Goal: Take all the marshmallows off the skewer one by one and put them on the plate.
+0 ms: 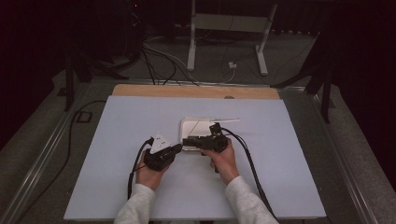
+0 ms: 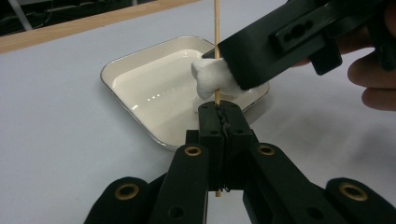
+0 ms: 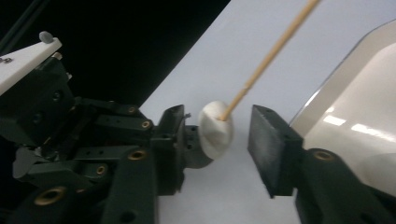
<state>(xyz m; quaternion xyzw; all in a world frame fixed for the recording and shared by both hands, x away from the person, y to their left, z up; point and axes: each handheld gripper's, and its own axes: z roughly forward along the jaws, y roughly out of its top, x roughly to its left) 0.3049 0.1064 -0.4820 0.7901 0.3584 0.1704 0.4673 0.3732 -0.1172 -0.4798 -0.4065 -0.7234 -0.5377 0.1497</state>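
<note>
The left gripper [image 2: 219, 122] is clamped on a thin wooden skewer [image 2: 216, 28], holding it upright and steady so the marshmallow [image 2: 210, 79] threaded on it can be worked along it. The marshmallow sits just above those jaws, over the near edge of the white tray [image 2: 140, 79] on the counter [image 2: 56, 140]. The right gripper [image 3: 219, 135] straddles it, one pad touching, the other apart, not yet gripping.
</note>
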